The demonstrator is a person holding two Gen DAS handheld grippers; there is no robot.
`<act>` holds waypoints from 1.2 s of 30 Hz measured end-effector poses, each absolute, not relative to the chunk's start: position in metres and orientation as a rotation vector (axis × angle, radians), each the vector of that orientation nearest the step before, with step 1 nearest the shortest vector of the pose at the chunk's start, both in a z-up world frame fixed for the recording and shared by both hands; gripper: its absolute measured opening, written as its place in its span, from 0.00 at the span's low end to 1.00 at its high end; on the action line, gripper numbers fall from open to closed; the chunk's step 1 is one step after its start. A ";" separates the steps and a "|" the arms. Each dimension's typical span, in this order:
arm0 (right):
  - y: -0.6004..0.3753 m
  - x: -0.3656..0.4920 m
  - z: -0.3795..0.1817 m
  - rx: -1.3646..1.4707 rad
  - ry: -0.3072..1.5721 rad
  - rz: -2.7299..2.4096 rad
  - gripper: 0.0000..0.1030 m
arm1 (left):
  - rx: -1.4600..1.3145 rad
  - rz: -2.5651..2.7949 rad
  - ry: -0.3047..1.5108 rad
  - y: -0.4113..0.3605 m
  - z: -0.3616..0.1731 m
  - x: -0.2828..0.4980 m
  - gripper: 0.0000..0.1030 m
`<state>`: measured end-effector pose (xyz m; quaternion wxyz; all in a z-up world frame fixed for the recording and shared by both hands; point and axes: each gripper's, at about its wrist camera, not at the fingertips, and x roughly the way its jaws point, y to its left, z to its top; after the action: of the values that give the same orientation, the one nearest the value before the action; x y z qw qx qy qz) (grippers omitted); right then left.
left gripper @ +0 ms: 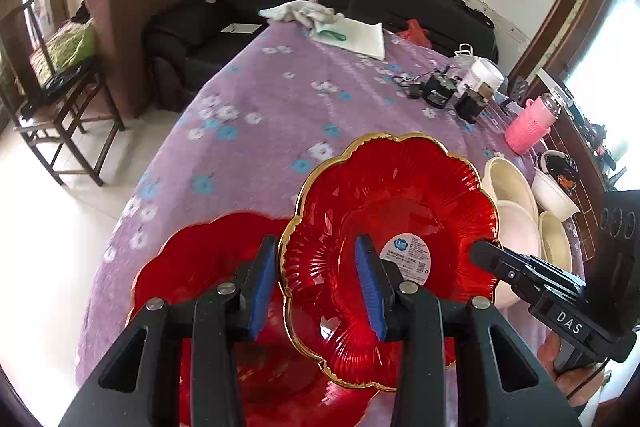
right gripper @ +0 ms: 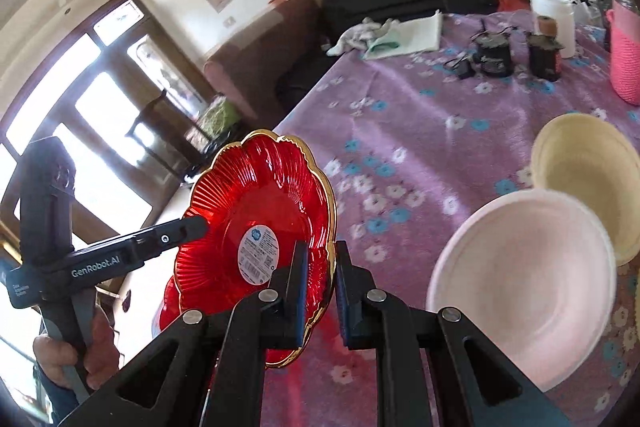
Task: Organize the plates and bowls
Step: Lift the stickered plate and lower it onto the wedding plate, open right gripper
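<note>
A living room with a black sofa and a brown armchair lies behind a table spread with a purple flowered cloth (left gripper: pixel 256 99), whose far end carries a folded white cloth, black chargers, a white cup and a pink knitted bottle sleeve (left gripper: pixel 528 127). Judging by how things lie, the sorting is partly under way: a second red plate (left gripper: pixel 200 267) rests flat on the cloth at the near left, and cream and pale pink bowls (right gripper: pixel 520 279) sit grouped at the right, not yet nested into one pile. The gold-rimmed red scalloped plate (left gripper: pixel 392 227), with a round white label at its centre, is up off the cloth and tilted, above and partly over the flat plate, so stacking the two seems to be the step in hand. The right gripper (right gripper: pixel 322 291) is clamped narrow on this plate's gilded rim, one pad on each face, and appears to carry it. The left gripper (left gripper: pixel 316 287) stands partly spread across the opposite rim: one blue pad lies outside the edge, the other over the plate's inner face, with a gap visible, so it looks released rather than pinching. The bowls still need gathering.
</note>
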<state>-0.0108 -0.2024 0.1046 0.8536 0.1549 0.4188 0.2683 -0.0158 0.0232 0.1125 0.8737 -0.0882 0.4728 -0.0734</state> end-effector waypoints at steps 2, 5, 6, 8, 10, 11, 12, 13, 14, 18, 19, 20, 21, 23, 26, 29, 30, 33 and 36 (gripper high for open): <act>-0.190 -0.014 0.101 0.312 0.897 0.587 0.13 | -0.209 -0.144 0.994 0.038 0.106 -0.023 0.36; -0.172 -0.018 0.095 0.292 0.914 0.625 0.14 | -0.237 -0.117 1.002 0.059 0.095 -0.035 0.36; -0.167 -0.019 0.092 0.293 0.919 0.641 0.14 | -0.247 -0.109 1.005 0.064 0.092 -0.039 0.36; -0.154 -0.024 0.086 0.294 0.929 0.679 0.14 | -0.276 -0.098 1.020 0.079 0.081 -0.047 0.36; -0.143 -0.028 0.081 0.279 0.929 0.698 0.14 | -0.288 -0.090 1.029 0.088 0.074 -0.052 0.36; -0.137 -0.030 0.078 0.268 0.930 0.700 0.15 | -0.290 -0.082 1.037 0.092 0.070 -0.053 0.36; -0.133 -0.032 0.076 0.262 0.931 0.704 0.15 | -0.294 -0.075 1.039 0.096 0.067 -0.055 0.36; -0.128 -0.033 0.072 0.253 0.933 0.708 0.15 | -0.299 -0.070 1.042 0.099 0.063 -0.056 0.36; -0.123 -0.034 0.068 0.241 0.939 0.711 0.16 | -0.306 -0.066 1.046 0.103 0.060 -0.058 0.36; -0.113 -0.034 0.058 0.220 0.954 0.718 0.16 | -0.324 -0.063 1.050 0.111 0.053 -0.060 0.36; -0.112 -0.032 0.056 0.214 0.955 0.716 0.16 | -0.323 -0.061 1.050 0.111 0.052 -0.060 0.36; -0.110 -0.032 0.055 0.208 0.956 0.715 0.16 | -0.321 -0.059 1.050 0.111 0.051 -0.060 0.36; -0.109 -0.033 0.054 0.200 0.955 0.713 0.16 | -0.315 -0.057 1.051 0.110 0.050 -0.060 0.36; -0.106 -0.035 0.051 0.179 0.952 0.699 0.16 | -0.304 -0.050 1.051 0.108 0.048 -0.059 0.36; -0.103 -0.033 0.045 0.164 0.964 0.692 0.16 | -0.290 -0.035 1.052 0.108 0.045 -0.058 0.36; -0.102 -0.034 0.044 0.154 0.961 0.693 0.17 | -0.279 -0.033 1.052 0.108 0.043 -0.058 0.36; -0.101 -0.035 0.044 0.151 0.958 0.694 0.19 | -0.272 -0.030 1.052 0.107 0.042 -0.057 0.36; -0.097 -0.038 0.043 0.133 0.939 0.710 0.30 | -0.237 -0.019 1.041 0.104 0.043 -0.059 0.37; -0.089 -0.045 0.045 0.082 0.909 0.718 0.42 | -0.213 -0.013 1.035 0.100 0.042 -0.061 0.41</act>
<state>-0.0450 -0.0889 0.0445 0.8362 0.0389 0.4293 0.3391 -0.0606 0.0996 0.0422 0.8636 -0.1014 0.4938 -0.0061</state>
